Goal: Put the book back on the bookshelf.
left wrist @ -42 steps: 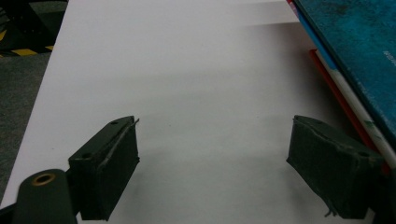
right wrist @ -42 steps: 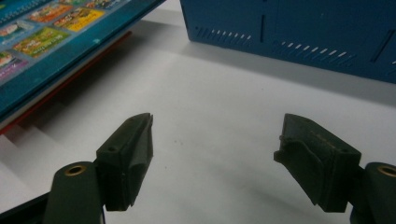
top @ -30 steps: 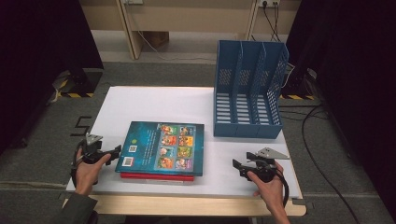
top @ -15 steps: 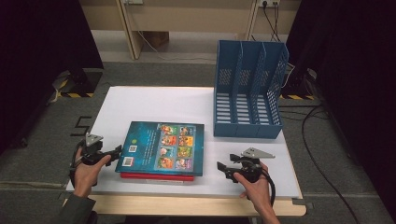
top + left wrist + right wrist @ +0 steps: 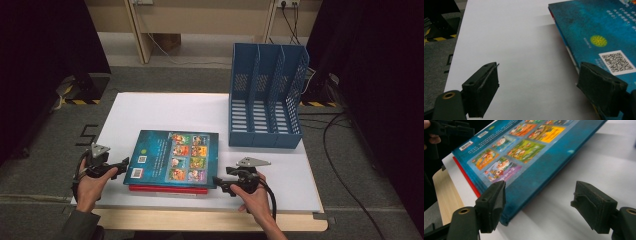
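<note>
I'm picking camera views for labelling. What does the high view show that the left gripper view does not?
High view: the blue file rack, the right tool at the book's near right corner, both hands, and a red book under the blue one.
Left gripper view: the QR code up close, and the left tool open.
Both: the blue book and the white table.

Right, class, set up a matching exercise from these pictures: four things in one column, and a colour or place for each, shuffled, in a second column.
Things:
1. top book
2. bottom book
3. file rack
4. right tool

Descriptions:
A. red, only its edge peeking out
B. blue, standing at the table's far right
C. teal cover with a grid of colourful pictures
D. open, at the stack's near right corner

Pairs: 1-C, 2-A, 3-B, 4-D
</note>
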`<state>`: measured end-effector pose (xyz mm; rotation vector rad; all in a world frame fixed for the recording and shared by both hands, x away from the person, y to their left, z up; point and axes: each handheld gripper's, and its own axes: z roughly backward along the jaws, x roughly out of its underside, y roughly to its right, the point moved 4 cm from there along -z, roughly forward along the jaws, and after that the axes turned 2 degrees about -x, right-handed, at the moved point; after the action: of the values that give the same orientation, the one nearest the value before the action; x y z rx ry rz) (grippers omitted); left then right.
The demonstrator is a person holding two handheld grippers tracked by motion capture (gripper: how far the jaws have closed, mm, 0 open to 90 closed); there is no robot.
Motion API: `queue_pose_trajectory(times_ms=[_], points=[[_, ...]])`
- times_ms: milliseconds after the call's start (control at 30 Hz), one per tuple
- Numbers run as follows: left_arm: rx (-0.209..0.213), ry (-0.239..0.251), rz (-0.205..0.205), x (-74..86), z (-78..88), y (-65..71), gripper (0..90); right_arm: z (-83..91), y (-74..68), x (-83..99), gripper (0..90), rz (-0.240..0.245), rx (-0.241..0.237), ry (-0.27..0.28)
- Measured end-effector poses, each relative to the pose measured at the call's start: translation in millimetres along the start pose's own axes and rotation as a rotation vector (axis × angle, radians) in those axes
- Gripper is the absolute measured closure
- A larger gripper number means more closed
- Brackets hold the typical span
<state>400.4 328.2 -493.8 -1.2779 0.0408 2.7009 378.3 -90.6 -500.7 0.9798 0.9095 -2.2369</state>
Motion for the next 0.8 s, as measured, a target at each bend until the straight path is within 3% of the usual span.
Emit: queue_pose_trajectory(times_ms=[267, 367, 433, 633, 800], points=[[0.012, -0.008, -0.019, 1.5, 1.4, 7.3, 28.4, -15.8, -6.9, 2.3, 22.6, -0.059, -0.053, -0.026], [-0.006, -0.008, -0.040, 1.3, 3.5, 11.5, 34.6, -17.9, -6.8, 2.9, 20.9, -0.069, -0.069, -0.035], [-0.013, -0.007, -0.066, 1.7, 5.0, 15.2, 35.1, -19.2, -6.9, 3.4, 21.0, -0.068, -0.068, -0.041], [0.022, -0.016, -0.063, 5.8, 7.3, 22.1, 36.0, -21.9, -4.8, 2.2, 27.1, -0.100, -0.085, -0.023], [0.024, -0.013, -0.099, 10.0, 11.7, 30.4, 35.8, -22.3, 1.4, -0.8, 26.7, -0.164, -0.075, 0.009]])
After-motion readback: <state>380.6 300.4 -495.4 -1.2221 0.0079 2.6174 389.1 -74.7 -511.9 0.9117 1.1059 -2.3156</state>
